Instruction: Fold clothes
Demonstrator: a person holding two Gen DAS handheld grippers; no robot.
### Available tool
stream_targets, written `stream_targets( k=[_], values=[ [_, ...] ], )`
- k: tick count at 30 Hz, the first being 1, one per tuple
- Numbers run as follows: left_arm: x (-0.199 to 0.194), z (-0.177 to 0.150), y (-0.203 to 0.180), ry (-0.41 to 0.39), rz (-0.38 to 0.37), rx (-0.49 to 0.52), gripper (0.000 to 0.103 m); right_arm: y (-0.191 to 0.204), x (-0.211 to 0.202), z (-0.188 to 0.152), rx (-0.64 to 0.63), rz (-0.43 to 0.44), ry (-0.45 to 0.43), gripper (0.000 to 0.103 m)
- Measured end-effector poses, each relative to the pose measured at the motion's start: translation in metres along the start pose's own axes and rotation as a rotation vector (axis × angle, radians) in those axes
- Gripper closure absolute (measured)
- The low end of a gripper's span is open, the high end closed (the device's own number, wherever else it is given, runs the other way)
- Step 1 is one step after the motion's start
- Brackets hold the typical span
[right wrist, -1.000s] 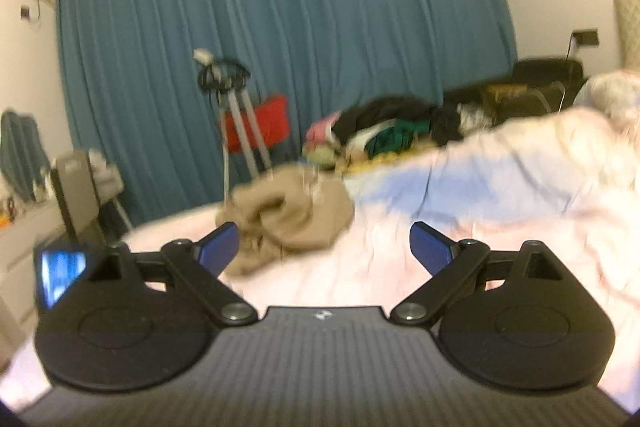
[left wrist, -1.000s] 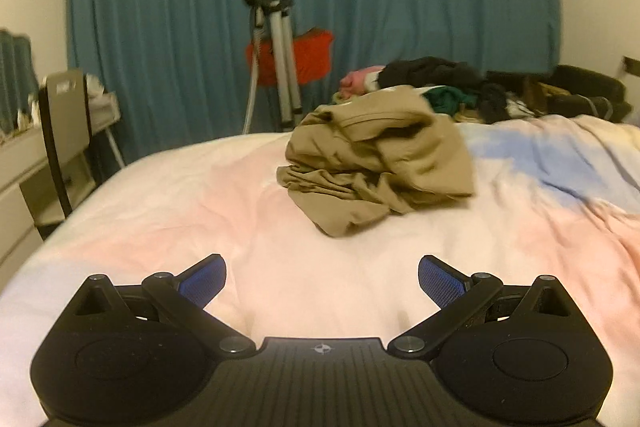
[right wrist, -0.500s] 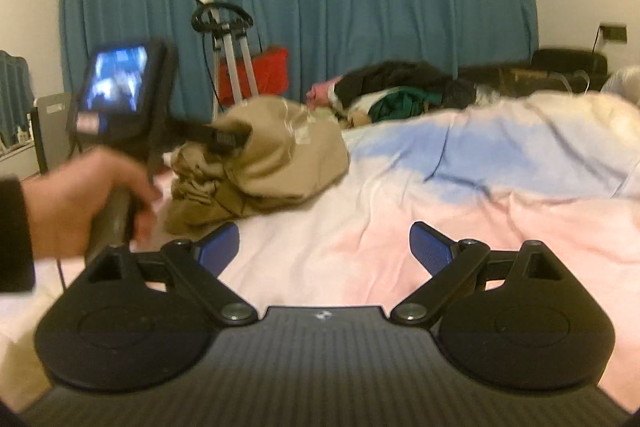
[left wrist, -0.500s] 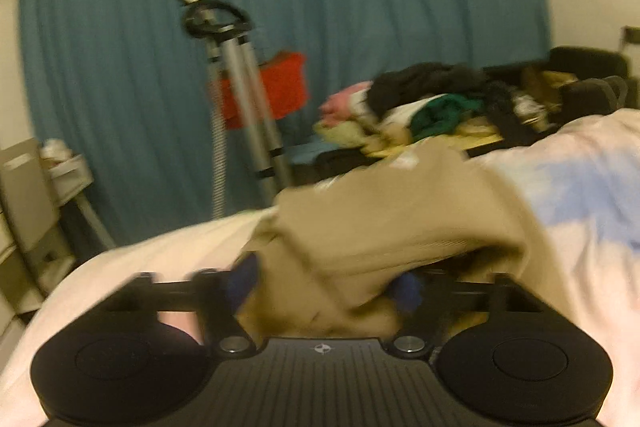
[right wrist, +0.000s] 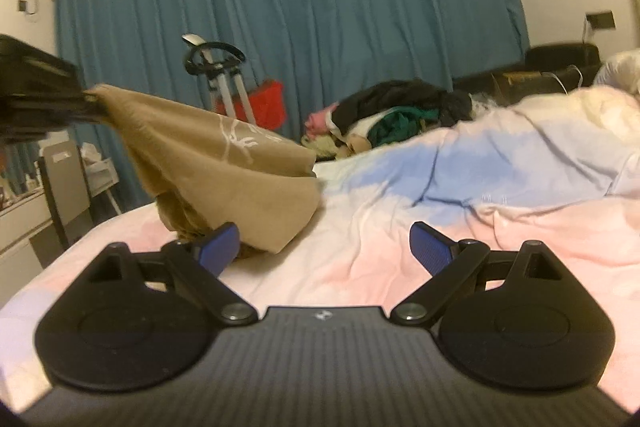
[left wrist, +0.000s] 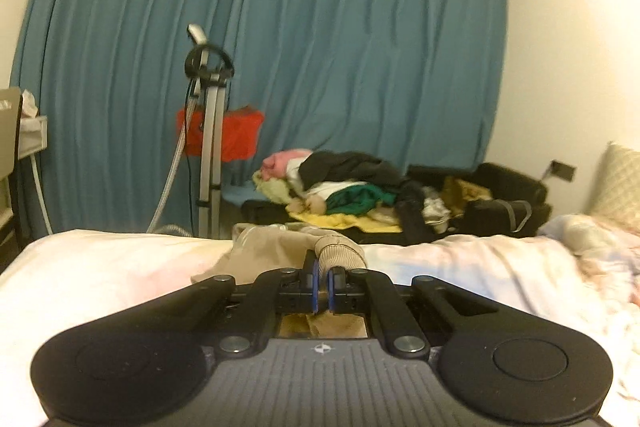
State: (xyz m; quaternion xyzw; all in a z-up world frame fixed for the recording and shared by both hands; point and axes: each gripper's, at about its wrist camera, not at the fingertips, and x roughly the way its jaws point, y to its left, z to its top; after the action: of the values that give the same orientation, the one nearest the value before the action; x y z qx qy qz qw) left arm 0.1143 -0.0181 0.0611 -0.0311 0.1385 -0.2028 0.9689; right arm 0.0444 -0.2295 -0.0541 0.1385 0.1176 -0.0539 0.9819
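Pinching a ribbed cuff or hem of the tan garment, the left gripper has its jaws clamped on the cloth, having just closed on it. In the right wrist view that same gripper shows as a dark blur at the far left of the frame, with the tan garment strung out from it like a tent: one end in the air, the rest bunched on the pink and blue duvet at centre left. A pale printed motif shows on the raised panel.

And the right gripper waits low in the frame, jaws spread wide and holding nothing, its left pad just in front of the garment's lower heap.

The step in hand, as I read it, is lifting the piece out of its crumple so it can be spread. To do that well, the left should hold its pinch firm and lift until the heap unrolls. The right wants a matching edge, not a fistful from the middle: look for the hem or the other cuff, close on a single layer, then draw the two apart.

Behind, the clothes pile before the teal curtain sits untouched, so the task looks barely begun.
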Motion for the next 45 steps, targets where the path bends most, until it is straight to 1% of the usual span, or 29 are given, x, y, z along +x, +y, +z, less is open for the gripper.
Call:
stream_targets(
  k=[4,6,8,11,13,16,18,22,23,26,27,28,29,31,32,33,34,37,40,43,45],
  values=[
    [-0.066,-0.019,-0.015,-0.038,-0.042,-0.014,0.099,0.004,-0.018,-0.006,-0.032,0.005,0.031,0.01],
    [-0.09,-0.026,-0.018,-0.057,-0.065,-0.04,0.099,0.007,-0.027,-0.007,-0.027,0.024,0.049,0.01],
    [-0.108,-0.028,-0.011,-0.068,-0.093,-0.097,0.099,0.012,-0.037,-0.005,0.011,0.089,0.07,0.01],
    [-0.129,-0.029,0.007,-0.075,-0.146,-0.185,0.099,0.02,-0.046,-0.002,0.069,0.229,0.098,0.01],
    [-0.141,-0.03,0.018,-0.101,-0.18,-0.208,0.099,0.03,-0.046,-0.003,0.056,0.272,0.092,0.01],
    [-0.149,-0.035,0.037,-0.139,-0.252,-0.27,0.099,0.053,-0.036,-0.008,-0.028,0.304,0.105,0.01],
    [-0.15,-0.04,0.047,-0.157,-0.28,-0.288,0.099,0.068,-0.023,-0.015,-0.093,0.309,0.125,0.01],
    [-0.146,-0.051,0.059,-0.168,-0.304,-0.271,0.099,0.093,0.006,-0.03,-0.177,0.319,0.167,0.01],
    [-0.145,-0.055,0.061,-0.173,-0.306,-0.264,0.099,0.096,0.012,-0.033,-0.196,0.306,0.179,0.01],
    [-0.134,-0.063,0.067,-0.158,-0.293,-0.284,0.099,0.097,0.02,-0.035,-0.222,0.277,0.169,0.012],
    [-0.129,-0.065,0.068,-0.152,-0.294,-0.292,0.099,0.095,0.02,-0.034,-0.216,0.275,0.167,0.031],
    [-0.129,-0.065,0.069,-0.149,-0.294,-0.293,0.099,0.092,0.019,-0.032,-0.207,0.27,0.165,0.044],
    [-0.128,-0.064,0.068,-0.148,-0.293,-0.288,0.099,0.088,0.018,-0.03,-0.194,0.262,0.164,0.045],
    [-0.128,-0.066,0.065,-0.148,-0.29,-0.277,0.099,0.082,0.015,-0.026,-0.173,0.253,0.157,0.069],
    [-0.128,-0.065,0.062,-0.152,-0.286,-0.272,0.099,0.078,0.012,-0.023,-0.166,0.245,0.152,0.074],
    [-0.129,-0.064,0.06,-0.159,-0.278,-0.262,0.099,0.075,0.008,-0.018,-0.163,0.23,0.142,0.084],
    [-0.13,-0.065,0.057,-0.167,-0.268,-0.25,0.099,0.071,0.004,-0.013,-0.158,0.215,0.131,0.09],
    [-0.143,-0.065,0.049,-0.226,-0.238,-0.227,0.099,0.057,-0.015,0.008,-0.123,0.17,0.078,0.091],
    [-0.156,-0.062,0.042,-0.274,-0.243,-0.233,0.099,0.04,-0.049,0.033,-0.079,0.124,-0.021,0.092],
    [-0.162,-0.061,0.027,-0.273,-0.28,-0.209,0.099,0.023,-0.08,0.052,-0.065,0.071,-0.114,0.092],
    [-0.16,-0.063,0.012,-0.244,-0.291,-0.157,0.099,0.011,-0.088,0.062,-0.061,0.029,-0.137,0.092]
  ],
)
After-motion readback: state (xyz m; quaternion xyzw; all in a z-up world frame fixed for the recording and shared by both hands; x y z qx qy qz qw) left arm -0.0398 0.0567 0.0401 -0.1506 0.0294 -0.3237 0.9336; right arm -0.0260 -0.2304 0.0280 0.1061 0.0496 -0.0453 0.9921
